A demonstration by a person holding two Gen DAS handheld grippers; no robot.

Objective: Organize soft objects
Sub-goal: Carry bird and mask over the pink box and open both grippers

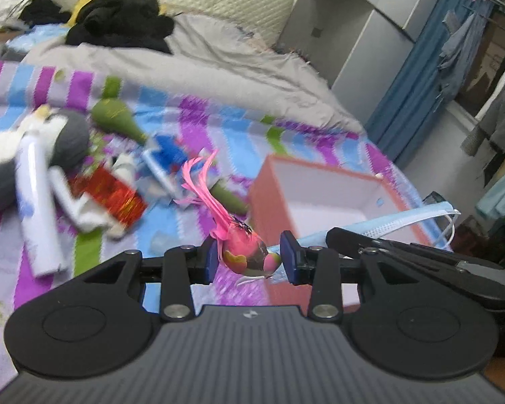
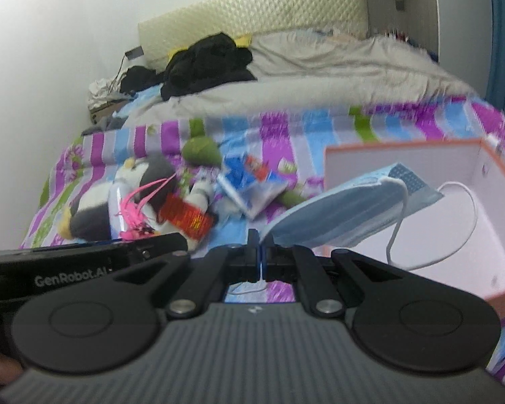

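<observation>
My left gripper (image 1: 249, 259) is shut on a pink feathered toy bird (image 1: 244, 252), held above the striped bedspread just left of an orange-rimmed white box (image 1: 323, 185). My right gripper (image 2: 260, 252) is shut on a blue face mask (image 2: 346, 208), which hangs over the box's (image 2: 404, 155) near left corner. The mask (image 1: 397, 224) and the right gripper's body also show at the right of the left wrist view. The bird's pink feathers (image 2: 141, 202) show at the left of the right wrist view.
On the bedspread to the left lie a grey-and-white plush penguin (image 1: 64, 138), a white spray bottle (image 1: 33, 195), a red shiny packet (image 1: 111, 195), a green plush (image 1: 118, 118) and a blue-white packet (image 2: 252, 181). Behind are a grey duvet (image 1: 202, 64) and black clothes (image 1: 124, 23).
</observation>
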